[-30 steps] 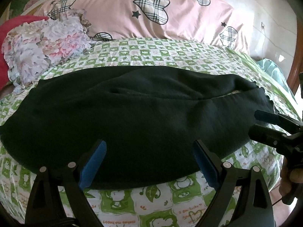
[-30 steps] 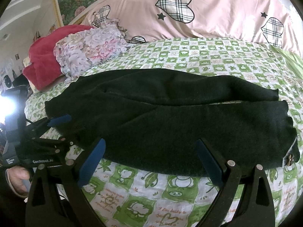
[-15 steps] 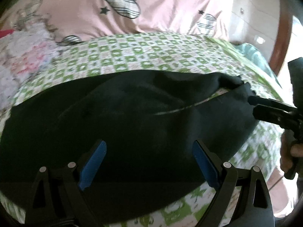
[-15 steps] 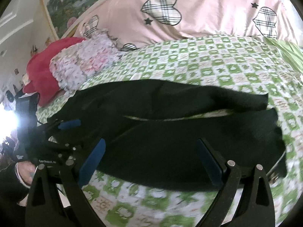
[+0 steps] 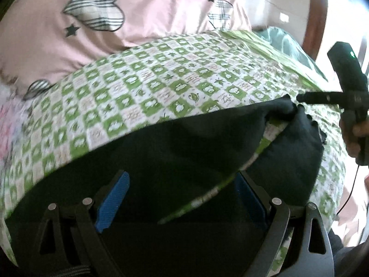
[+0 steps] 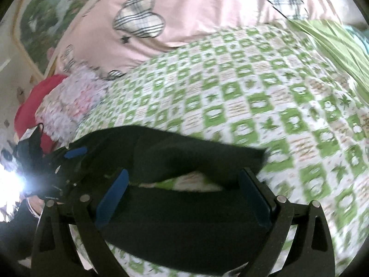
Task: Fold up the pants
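Black pants (image 5: 184,143) lie lengthwise across the green-checked bed sheet (image 5: 150,80), the two legs split by a narrow strip of sheet. My left gripper (image 5: 182,196) is open and low over the cloth, which fills the space between its blue pads (image 5: 113,200). My right gripper (image 6: 184,196) is open too, set over the other end of the pants (image 6: 184,226). In the left wrist view the right gripper (image 5: 299,98) shows side-on, touching the leg-end corner. In the right wrist view a blue pad (image 6: 75,152) of the left gripper shows at the far left.
A pink quilt with plaid hearts (image 5: 138,11) is banked along the back of the bed. A floral pillow (image 6: 69,101) and a red blanket (image 6: 25,113) lie at the left end. Teal cloth (image 5: 283,41) and a wooden frame (image 5: 316,11) are at the right.
Both grippers have pushed forward and down onto the pants, which now reach between the fingers. The views tilted and blurred. The far leg end has shifted near the right gripper.
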Demonstrator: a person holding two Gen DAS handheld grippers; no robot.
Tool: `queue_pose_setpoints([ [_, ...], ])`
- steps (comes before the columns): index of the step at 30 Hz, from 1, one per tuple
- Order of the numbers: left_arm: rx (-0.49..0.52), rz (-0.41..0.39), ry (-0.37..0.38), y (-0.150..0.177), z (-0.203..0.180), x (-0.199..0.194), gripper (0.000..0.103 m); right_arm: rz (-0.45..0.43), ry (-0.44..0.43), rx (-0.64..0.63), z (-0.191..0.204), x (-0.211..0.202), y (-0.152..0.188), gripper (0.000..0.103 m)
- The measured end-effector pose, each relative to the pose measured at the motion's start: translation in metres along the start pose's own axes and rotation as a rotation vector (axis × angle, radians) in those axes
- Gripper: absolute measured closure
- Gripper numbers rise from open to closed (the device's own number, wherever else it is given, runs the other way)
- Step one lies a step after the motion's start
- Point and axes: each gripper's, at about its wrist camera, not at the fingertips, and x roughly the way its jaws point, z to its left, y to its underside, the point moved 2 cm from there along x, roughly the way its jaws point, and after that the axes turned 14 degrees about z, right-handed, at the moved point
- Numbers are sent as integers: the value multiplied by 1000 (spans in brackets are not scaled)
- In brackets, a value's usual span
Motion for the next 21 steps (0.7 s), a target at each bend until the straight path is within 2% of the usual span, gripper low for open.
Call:
queue_pose_setpoints([
  [8, 95, 73, 16, -47, 10, 35, 10, 91, -14, 86, -44, 13, -29, 7],
  [13, 166, 136, 70, -81, 17, 57, 10, 149, -51, 119, -62, 23, -36, 8],
  [14, 195, 155, 77, -87, 18, 63, 10, 164, -64, 116, -64, 25, -37, 10],
  [16, 256, 200, 79, -101, 21, 79, 10, 185, -79, 111, -64, 27, -37, 22],
  [19, 273, 248, 77, -112, 27, 98, 10, 232, -83, 87, -62, 34, -40, 28],
  [21, 282, 316, 141, -117, 31, 114, 10, 259, -74, 62, -59, 39, -40, 35],
])
